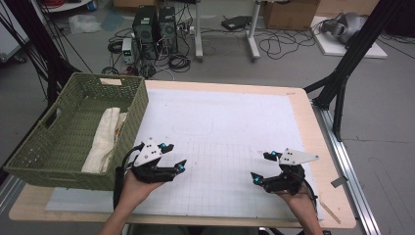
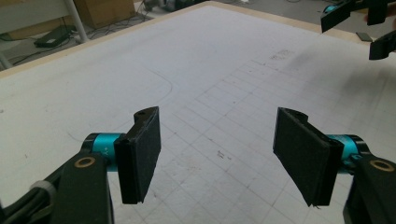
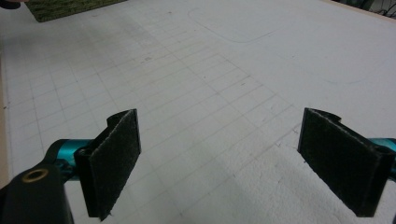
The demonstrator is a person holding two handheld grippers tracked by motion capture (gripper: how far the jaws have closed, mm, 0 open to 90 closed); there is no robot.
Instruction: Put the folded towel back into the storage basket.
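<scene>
Over white gridded table (image 1: 230,122), both empty claws (image 1: 173,155) (image 1: 265,166) point inward.

Near the front edge of the surface (image 1: 230,122) both grippers hover with fingers parted and nothing between them — the left gripper (image 1: 175,156) just beside the green basket (image 1: 73,147) at the left edge, the right gripper (image 1: 262,167) toward the right edge. Folded cloth (image 1: 103,139) lies in the basket.

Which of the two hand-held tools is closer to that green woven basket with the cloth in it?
Left. The left tool hovers just beside the green woven basket, at its near right corner; the right tool is far across the white mat.
</scene>
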